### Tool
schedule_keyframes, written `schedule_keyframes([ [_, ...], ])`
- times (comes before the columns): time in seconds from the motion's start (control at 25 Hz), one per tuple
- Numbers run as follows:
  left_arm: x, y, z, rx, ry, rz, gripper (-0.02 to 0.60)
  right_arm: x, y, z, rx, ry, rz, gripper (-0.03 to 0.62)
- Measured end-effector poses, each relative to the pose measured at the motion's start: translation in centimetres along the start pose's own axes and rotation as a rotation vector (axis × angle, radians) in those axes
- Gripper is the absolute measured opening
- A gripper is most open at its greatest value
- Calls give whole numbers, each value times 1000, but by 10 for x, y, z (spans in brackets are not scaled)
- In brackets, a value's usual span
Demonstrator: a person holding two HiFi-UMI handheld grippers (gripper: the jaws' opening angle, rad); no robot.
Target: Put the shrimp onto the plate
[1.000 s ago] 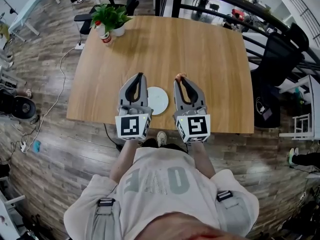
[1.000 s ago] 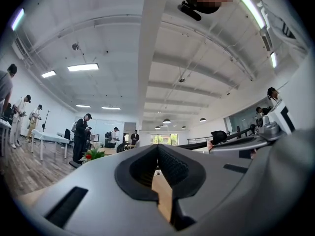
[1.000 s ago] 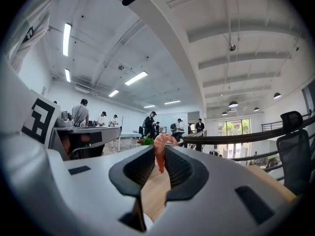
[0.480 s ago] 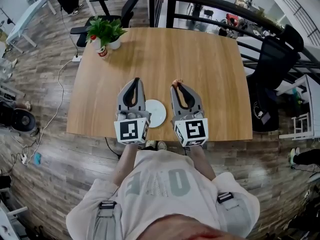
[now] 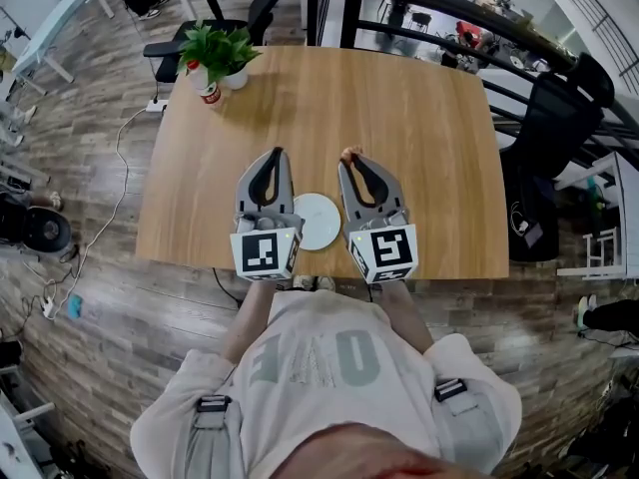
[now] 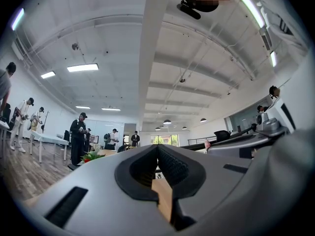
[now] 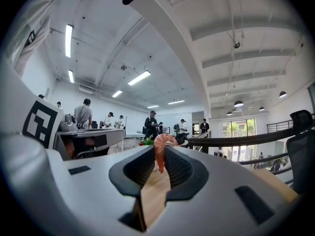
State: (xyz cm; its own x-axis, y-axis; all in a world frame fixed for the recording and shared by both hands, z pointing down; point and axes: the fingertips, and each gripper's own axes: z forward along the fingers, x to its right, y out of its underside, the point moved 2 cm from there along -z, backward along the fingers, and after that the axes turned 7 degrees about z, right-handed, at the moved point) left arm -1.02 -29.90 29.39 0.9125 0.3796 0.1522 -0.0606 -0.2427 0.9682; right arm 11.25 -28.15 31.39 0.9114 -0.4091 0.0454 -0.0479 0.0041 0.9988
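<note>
well, shrimp (image 7: pixel 160 142) in right gripper (image 7: pixel 158 154)

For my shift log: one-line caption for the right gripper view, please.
Close-up: the right tongs shut on a curled orange-pink shrimp, light wooden table visible beneath.

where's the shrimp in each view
head view: shrimp just above centre, at the right gripper's tip.
left gripper view: tiny pink speck right of centre, probably it.
right gripper view: centre, pinched between the jaws.
shared landmark: the potted plant on the table's far corner.
</note>
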Motion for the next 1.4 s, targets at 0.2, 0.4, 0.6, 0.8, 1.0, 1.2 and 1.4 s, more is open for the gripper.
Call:
schedule_keyframes([
  [0.2, -4, 8, -3, -34, 11, 1, 9, -10, 3, 9, -24, -31, -9, 67],
  [0.4, -11, 9, -5, -42, 0, 1, 9, -20, 5, 18, -62, -77, -24, 67],
  [0.6, -16, 20, -13, -65, -5, 1, 9, -32, 18, 27, -116, -118, -58, 67],
  [0.8, -20, 28, -18, -65, -4, 5, 9, -41, 43, 37, -206, -142, -63, 67],
  [1.0, -20, 34, -23, -79, 15, 1, 9, -48, 72, 40, -297, -164, -56, 67],
  [1.2, -26, 39, -30, -85, 6, -2, 11, -58, 97, 39, -381, -196, -50, 67],
  [1.4, -27, 44, -34, -100, 8, -26, 9, -65, 125, 35, -476, -212, -59, 67],
])
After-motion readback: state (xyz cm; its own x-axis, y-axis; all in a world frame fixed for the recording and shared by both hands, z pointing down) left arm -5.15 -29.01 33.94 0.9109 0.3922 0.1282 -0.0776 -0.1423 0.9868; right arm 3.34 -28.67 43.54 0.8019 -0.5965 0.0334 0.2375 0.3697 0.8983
